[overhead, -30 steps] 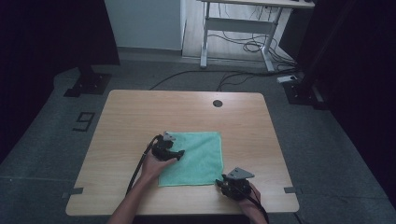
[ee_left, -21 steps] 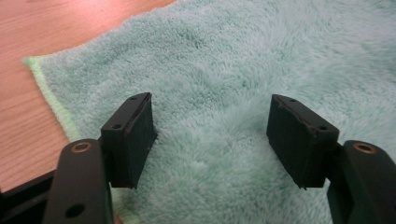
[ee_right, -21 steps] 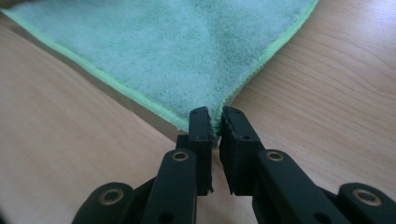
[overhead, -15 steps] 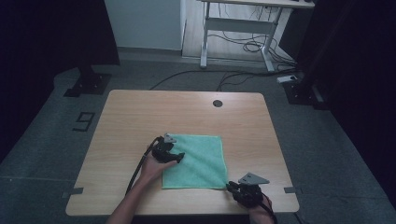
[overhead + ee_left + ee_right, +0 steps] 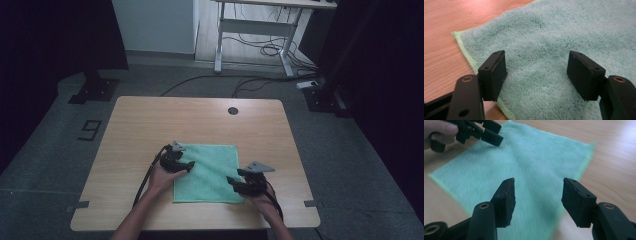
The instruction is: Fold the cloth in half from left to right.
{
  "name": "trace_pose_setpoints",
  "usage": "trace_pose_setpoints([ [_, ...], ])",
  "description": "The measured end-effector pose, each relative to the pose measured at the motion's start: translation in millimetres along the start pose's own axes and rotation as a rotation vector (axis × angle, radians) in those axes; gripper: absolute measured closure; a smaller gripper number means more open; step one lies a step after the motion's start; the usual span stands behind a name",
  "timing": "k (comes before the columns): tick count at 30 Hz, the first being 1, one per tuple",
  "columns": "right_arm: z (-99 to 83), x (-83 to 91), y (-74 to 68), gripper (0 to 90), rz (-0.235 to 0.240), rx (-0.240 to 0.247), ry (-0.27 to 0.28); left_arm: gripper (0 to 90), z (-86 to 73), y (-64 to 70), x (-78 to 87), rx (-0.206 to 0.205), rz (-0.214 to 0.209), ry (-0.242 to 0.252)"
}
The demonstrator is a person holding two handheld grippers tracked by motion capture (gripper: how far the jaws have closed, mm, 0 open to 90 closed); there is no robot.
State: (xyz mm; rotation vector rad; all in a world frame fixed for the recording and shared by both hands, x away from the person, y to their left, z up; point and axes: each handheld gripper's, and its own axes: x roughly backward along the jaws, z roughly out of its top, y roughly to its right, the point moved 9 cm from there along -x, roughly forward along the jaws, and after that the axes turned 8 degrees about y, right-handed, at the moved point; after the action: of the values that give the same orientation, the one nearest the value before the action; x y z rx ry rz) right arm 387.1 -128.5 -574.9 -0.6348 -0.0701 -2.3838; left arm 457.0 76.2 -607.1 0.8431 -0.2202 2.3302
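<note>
1. Since half a second ago the right gripper [image 5: 239,183] has come up from the desk's near edge to the cloth's near right corner, while the left gripper [image 5: 186,166] has kept its place at the cloth's left edge.
2. On the left, the left gripper has its fingers [image 5: 495,72] spread wide over the green cloth [image 5: 554,47]. In the left gripper view nothing sits between them; one finger hangs over the cloth's hem, the other over the pile farther in. Whether the tips press the fabric I cannot tell.
3. In the middle, the cloth [image 5: 210,172] lies flat on the wooden desk [image 5: 200,120], toward the near side and a little right of centre. It is close to square, slightly longer from far to near, with its edges roughly in line with the desk's edges.
4. On the right, the right gripper also has its fingers [image 5: 506,197] spread wide and holds nothing. In the right gripper view they point across the cloth [image 5: 524,167] from its near right corner, with the left gripper [image 5: 484,132] and its hand [image 5: 439,130] at the far side.
5. Around them, a dark round hole [image 5: 233,110] sits near the desk's far edge, well apart from the cloth. Nothing stands between either gripper and the cloth.
</note>
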Motion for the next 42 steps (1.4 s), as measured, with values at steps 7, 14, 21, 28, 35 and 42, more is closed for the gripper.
trace_pose_setpoints([
  [7, 11.3, -57.3, 5.5, 42.0, -0.044, 0.024, -0.054, 32.7, 3.8, -0.1, -5.4, -0.014, -0.009, -0.006],
  [14, 15.1, -85.0, 9.2, 41.1, -0.052, 0.037, -0.091, 32.6, 6.3, -1.7, -7.9, -0.015, -0.019, -0.013],
  [21, 8.3, -83.6, 19.0, 40.4, -0.079, 0.031, -0.11, 32.6, 5.8, -1.9, -6.9, -0.008, -0.023, -0.015],
  [28, 3.6, -77.6, 23.4, 40.7, -0.1, 0.039, -0.064, 32.6, 4.2, -0.2, -4.5, -0.004, -0.03, -0.013],
  [35, 14.6, -74.6, 26.0, 41.5, -0.095, 0.001, -0.061, 32.2, 9.8, 8.9, 12.4, -0.03, -0.041, 0.027],
  [42, 45.2, -98.9, 15.4, 40.9, -0.076, -0.002, -0.029, 31.8, 8.5, 17.6, 14.9, -0.054, -0.054, 0.025],
])
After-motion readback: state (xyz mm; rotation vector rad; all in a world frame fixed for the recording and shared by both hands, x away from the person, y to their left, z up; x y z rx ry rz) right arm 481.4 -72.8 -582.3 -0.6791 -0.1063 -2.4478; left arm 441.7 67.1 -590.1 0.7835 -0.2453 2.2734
